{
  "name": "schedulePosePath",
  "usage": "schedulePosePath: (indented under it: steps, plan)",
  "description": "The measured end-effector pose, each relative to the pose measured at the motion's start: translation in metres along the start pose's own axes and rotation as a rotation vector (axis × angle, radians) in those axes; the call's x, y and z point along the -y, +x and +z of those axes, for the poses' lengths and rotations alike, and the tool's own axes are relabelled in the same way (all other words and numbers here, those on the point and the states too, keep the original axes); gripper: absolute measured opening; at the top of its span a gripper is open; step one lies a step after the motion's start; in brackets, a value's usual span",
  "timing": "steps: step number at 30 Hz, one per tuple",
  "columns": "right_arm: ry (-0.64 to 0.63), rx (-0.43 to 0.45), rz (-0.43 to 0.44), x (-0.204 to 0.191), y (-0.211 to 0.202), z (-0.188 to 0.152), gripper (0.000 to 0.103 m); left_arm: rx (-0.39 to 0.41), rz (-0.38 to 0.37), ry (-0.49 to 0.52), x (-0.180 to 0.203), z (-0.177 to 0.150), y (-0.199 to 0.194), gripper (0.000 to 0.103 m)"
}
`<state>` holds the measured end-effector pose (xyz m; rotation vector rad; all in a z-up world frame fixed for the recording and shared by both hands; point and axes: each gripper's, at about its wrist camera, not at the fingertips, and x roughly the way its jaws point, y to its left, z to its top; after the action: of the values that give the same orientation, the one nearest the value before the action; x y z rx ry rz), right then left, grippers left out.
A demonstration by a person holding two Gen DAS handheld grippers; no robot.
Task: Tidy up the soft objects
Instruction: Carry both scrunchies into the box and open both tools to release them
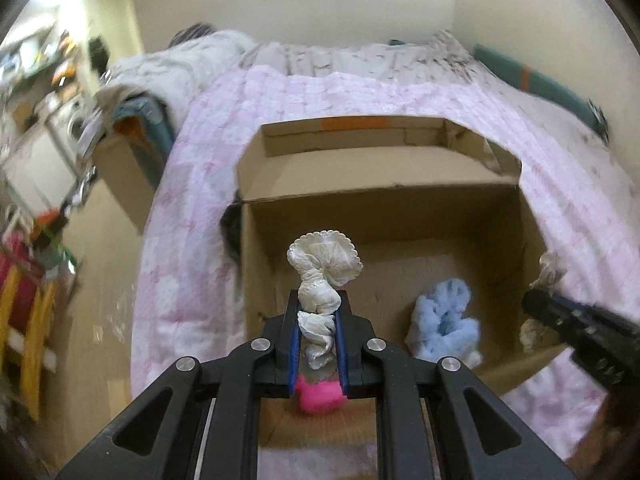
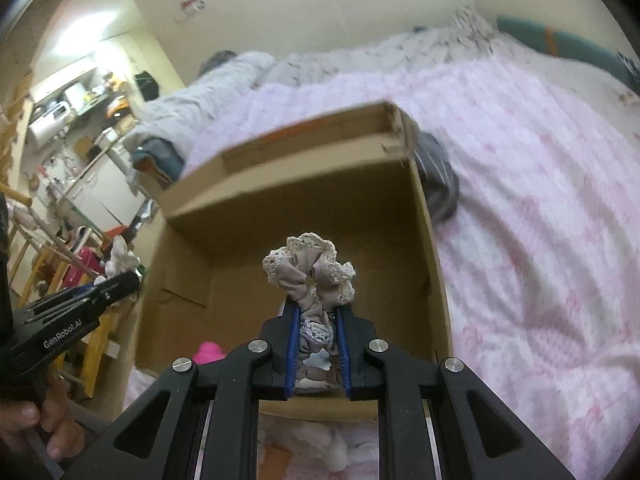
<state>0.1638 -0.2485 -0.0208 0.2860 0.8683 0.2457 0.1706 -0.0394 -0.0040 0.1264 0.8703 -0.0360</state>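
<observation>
left gripper [image 1: 318, 320]: clamped on white scrunchie [image 1: 322, 272], above cardboard box [image 1: 400, 216]
right gripper [image 2: 316, 322]: clamped on beige lace scrunchie [image 2: 310, 276], over box
step: carrying both to the box
next: lower inside, release near blue fluffy item [image 1: 442, 320]

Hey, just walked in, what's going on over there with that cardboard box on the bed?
A person is sorting soft items into an open cardboard box that sits on a pink quilt. The left gripper is shut on a white scrunchie, and the right gripper is shut on a grey lace-edged scrunchie, both held over the box. A fluffy blue item and a pink one lie inside.
</observation>
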Motion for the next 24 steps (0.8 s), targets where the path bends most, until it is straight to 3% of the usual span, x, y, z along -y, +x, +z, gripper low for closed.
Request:
schedulePosePath:
  steps: [3,13,24]
  plan:
    - [-0.010,-0.028,-0.009,-0.001,0.008,-0.005,0.018,-0.061,-0.023,-0.023,0.001,-0.006,0.018,0.013]
    - [-0.045,-0.109,-0.050,-0.006,0.030,-0.018,0.018,-0.102,-0.042,-0.038,-0.002,-0.012,0.030,0.014]
    - [-0.026,-0.100,-0.052,-0.005,0.030,-0.016,0.018,-0.083,-0.064,-0.054,0.000,-0.009,0.027,0.014]
